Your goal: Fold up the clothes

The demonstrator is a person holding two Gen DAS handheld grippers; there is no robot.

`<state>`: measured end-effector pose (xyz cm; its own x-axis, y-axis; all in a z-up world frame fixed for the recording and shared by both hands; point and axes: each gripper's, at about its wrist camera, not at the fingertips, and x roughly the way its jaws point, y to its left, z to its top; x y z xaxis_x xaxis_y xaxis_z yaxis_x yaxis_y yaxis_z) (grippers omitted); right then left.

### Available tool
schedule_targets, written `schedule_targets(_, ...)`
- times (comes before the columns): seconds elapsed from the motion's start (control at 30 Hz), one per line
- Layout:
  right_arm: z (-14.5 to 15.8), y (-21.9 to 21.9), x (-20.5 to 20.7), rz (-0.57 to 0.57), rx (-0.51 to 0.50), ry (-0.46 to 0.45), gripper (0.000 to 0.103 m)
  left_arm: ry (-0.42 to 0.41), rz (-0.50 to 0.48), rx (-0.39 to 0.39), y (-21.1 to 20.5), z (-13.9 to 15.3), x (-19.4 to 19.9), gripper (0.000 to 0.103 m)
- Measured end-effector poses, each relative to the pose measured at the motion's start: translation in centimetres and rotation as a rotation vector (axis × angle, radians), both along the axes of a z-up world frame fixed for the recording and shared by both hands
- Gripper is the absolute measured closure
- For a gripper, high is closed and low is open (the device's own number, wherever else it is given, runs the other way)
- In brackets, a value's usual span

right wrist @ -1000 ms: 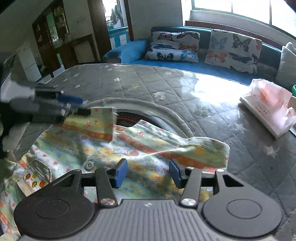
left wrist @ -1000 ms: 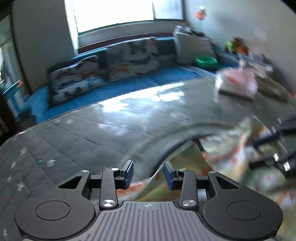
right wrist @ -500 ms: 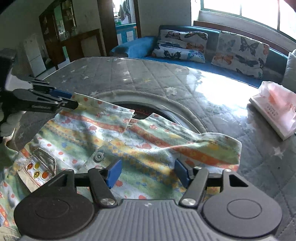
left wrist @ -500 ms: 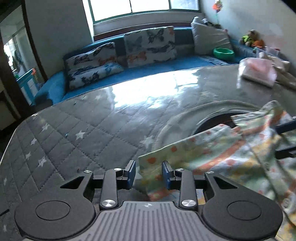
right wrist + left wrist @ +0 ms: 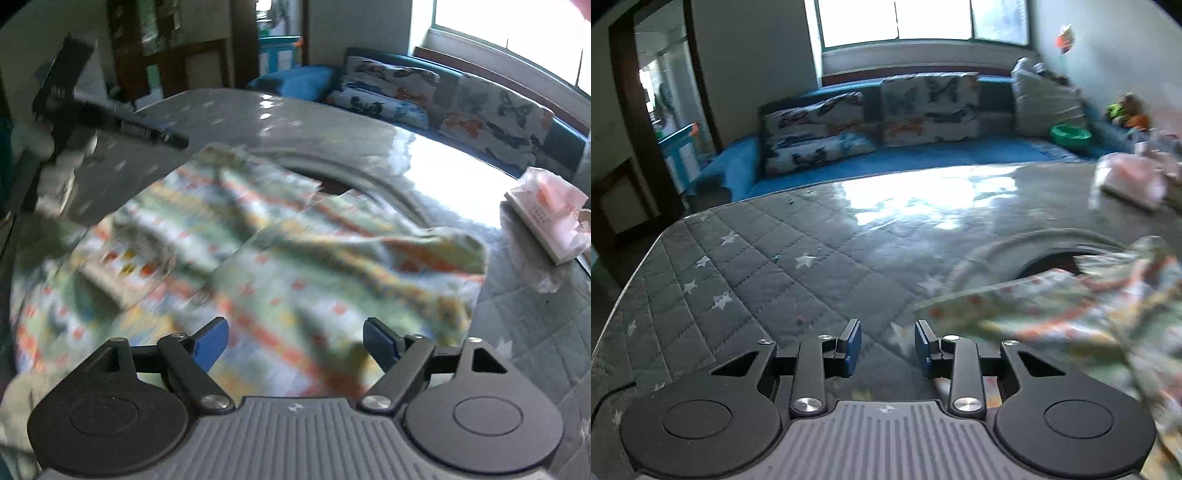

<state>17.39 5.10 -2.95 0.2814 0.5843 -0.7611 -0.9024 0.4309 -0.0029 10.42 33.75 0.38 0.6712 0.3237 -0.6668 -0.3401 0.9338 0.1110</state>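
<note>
A child's shirt [image 5: 295, 258] with orange, green and yellow stripes lies spread on the grey quilted table cover [image 5: 517, 314], with a pocket patch [image 5: 122, 269] at the left. My right gripper [image 5: 295, 343] hovers over its near part, wide open and empty. In the left wrist view the shirt [image 5: 1052, 314] lies to the right, its corner beside the right fingertip. My left gripper [image 5: 887, 347] is open with only table cover between its pads. From the right wrist view, the left gripper [image 5: 162, 134] shows blurred at the upper left, just off the shirt's far corner.
A round ring-shaped hollow [image 5: 1052, 258] in the table lies partly under the shirt. A pink plastic-wrapped pack [image 5: 546, 218] sits at the right of the table. Behind the table stands a blue sofa [image 5: 923, 162] with butterfly cushions. Bare quilted cover [image 5: 757, 277] stretches left.
The left gripper carried the shirt's corner to the left, laid it flat and drew back off it. The right gripper's fingers spread wider. Both views are motion-blurred now.
</note>
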Motion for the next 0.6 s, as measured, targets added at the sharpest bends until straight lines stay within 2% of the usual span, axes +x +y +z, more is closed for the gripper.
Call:
schedule_targets(0.2,-0.2,-1.0,-4.2,0.037,-0.006,-0.044,0.012,-0.043,-0.008,-0.014,-2.2,1.2,-7.1,0.062)
schedule_targets(0.27,-0.2,-1.5,-5.0,0.028,0.002,-0.043,0.011,-0.059,0.014,-0.019,-2.6,1.3,-9.6,0.060)
schedule_targets(0.33,-0.3,-2.0,-5.7,0.014,0.010,-0.045,0.006,-0.067,0.047,-0.020,-2.4,1.1,-10.8,0.059)
schedule_targets(0.47,-0.5,-3.0,-7.0,-0.013,0.025,-0.053,0.001,-0.082,0.112,-0.021,-2.0,0.7,-13.3,0.057)
schedule_targets(0.6,-0.9,-3.7,-7.2,-0.047,0.050,-0.028,0.000,-0.097,0.177,-0.023,-1.5,0.3,-15.7,0.057)
